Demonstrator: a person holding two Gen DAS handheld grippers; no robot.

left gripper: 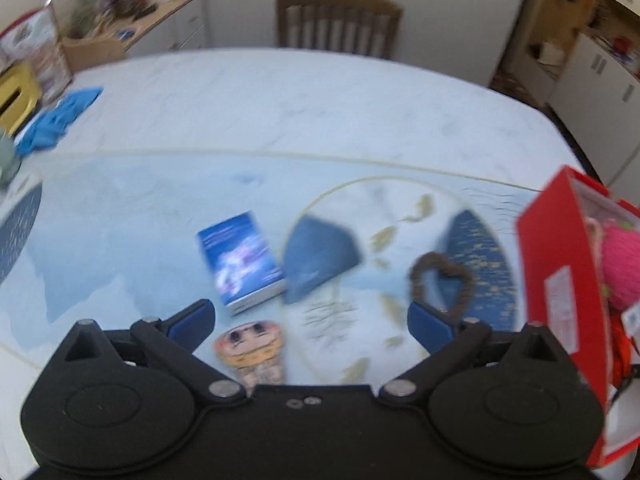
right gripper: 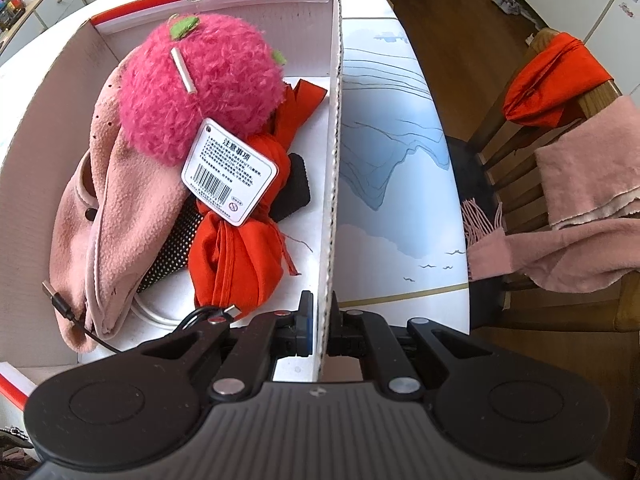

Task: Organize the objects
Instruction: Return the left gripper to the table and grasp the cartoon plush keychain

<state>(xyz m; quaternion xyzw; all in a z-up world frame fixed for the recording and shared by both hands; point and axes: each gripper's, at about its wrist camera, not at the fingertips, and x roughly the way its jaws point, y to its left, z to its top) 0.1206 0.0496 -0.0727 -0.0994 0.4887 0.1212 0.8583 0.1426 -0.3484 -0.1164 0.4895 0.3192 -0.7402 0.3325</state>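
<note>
My left gripper (left gripper: 310, 316) stands wide open above the table mat with nothing between its fingers; this view is blurred. Just ahead of it lie a blue box (left gripper: 240, 258), a small doll figure (left gripper: 252, 350) and a brown heart-shaped loop (left gripper: 417, 286). The red cardboard box (left gripper: 560, 272) stands at the right. My right gripper (right gripper: 322, 322) is shut on that box's white side wall (right gripper: 334, 160). Inside lie a pink plush ball (right gripper: 200, 88) with a tag, a pink fleece cloth (right gripper: 120, 220), a red cloth (right gripper: 240, 260) and a black cable (right gripper: 60, 304).
A dark blue shape (left gripper: 320, 256) beside the blue box is too blurred to name. A blue cloth (left gripper: 56, 120) and a yellow thing (left gripper: 16, 96) sit at the far left. A wooden chair (left gripper: 336, 24) stands beyond the table. Another chair (right gripper: 516, 168), draped with orange and pink cloths, stands off the table's right edge.
</note>
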